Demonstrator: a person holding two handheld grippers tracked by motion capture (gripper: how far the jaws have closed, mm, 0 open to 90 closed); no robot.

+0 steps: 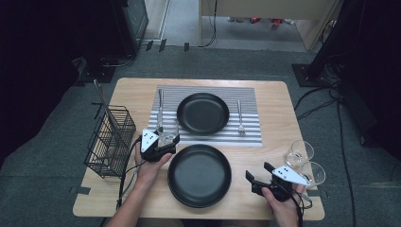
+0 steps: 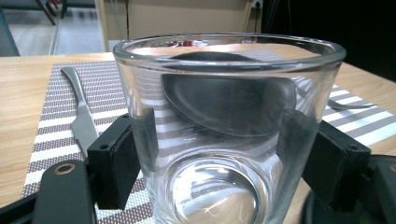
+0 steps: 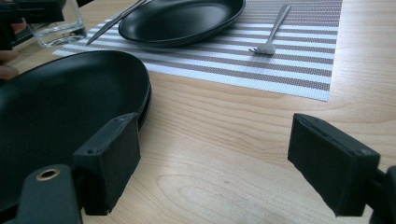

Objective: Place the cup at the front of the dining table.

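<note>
Two claws at work: the left claw (image 1: 166, 141) pinches a clear tumbler (image 2: 229, 130) upright at the striped placemat's (image 1: 246, 124) near-left corner beside the knife (image 1: 160, 111), seemingly to complete the setting, while the right claw (image 3: 229, 177) hovers spread beside the near black plate (image 1: 199, 175).

High view looks down; tool views sit low — sharing the placemat (image 1: 206, 116) (close).

Black jaws, grey three-cornered plates, trailing cables
</note>
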